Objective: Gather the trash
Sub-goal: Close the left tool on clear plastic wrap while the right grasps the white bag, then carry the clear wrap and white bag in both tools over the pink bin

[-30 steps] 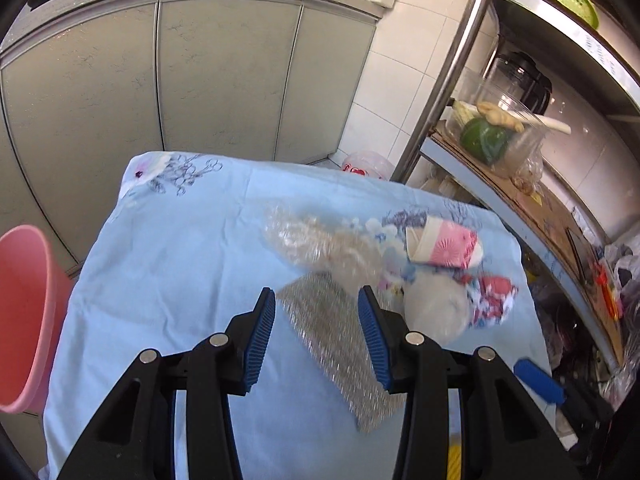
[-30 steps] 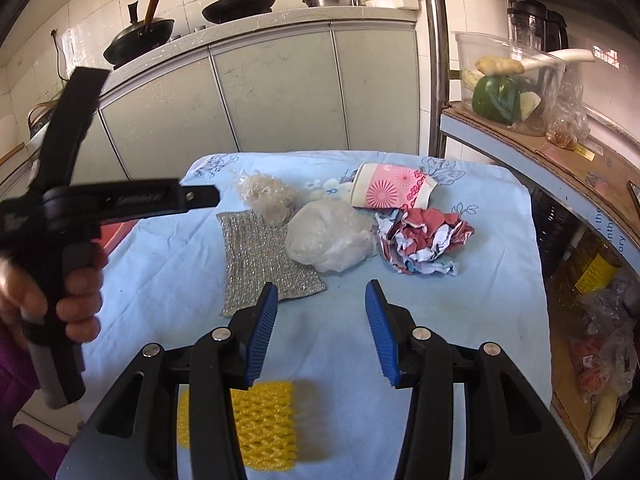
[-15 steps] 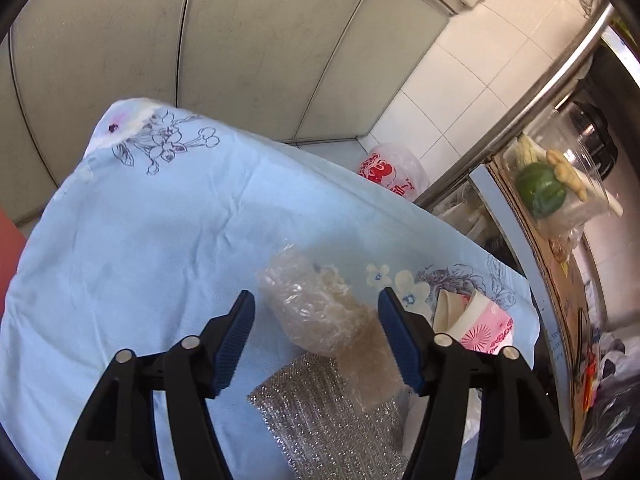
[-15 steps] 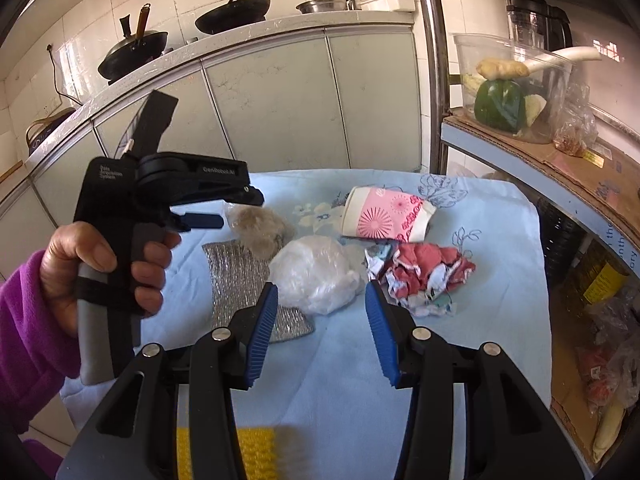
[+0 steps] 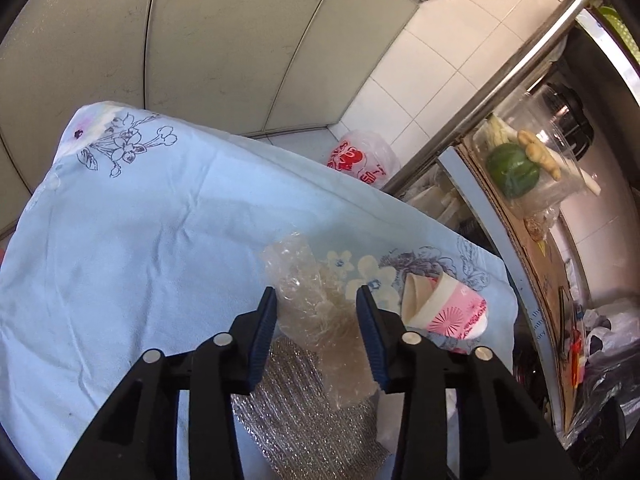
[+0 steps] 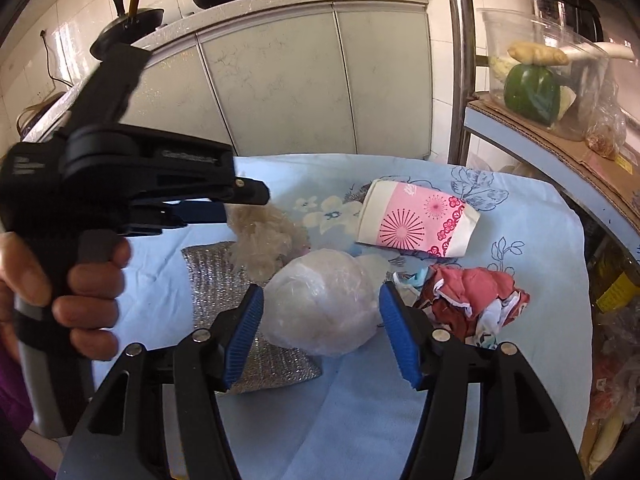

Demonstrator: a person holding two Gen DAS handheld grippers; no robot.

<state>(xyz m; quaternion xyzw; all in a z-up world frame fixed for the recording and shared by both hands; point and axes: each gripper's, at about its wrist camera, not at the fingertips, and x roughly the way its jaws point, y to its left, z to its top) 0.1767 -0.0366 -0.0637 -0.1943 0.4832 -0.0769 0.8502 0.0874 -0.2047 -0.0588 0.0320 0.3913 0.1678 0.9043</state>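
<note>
Trash lies on a light blue flowered cloth (image 5: 132,240). My left gripper (image 5: 316,320) is open, its blue pads on either side of a crumpled clear plastic wrap (image 5: 308,300); it also shows in the right wrist view (image 6: 216,208) over the same wrap (image 6: 264,240). My right gripper (image 6: 322,320) is open around a white plastic ball (image 6: 324,304). A silver foil sheet (image 6: 212,280) lies under both. A pink paper cup (image 6: 420,224) lies on its side behind. A crumpled red and white wrapper (image 6: 472,300) lies to the right.
Grey kitchen cabinets (image 6: 280,80) stand behind the table. A metal shelf (image 6: 560,148) at the right holds a clear container with a green pepper (image 6: 532,92). A white and red plastic bag (image 5: 360,156) sits on the floor beyond the table.
My left gripper has moved forward from the foil sheet and narrowed around the clear plastic wrap. My right gripper has advanced until its pads flank the white plastic ball.
</note>
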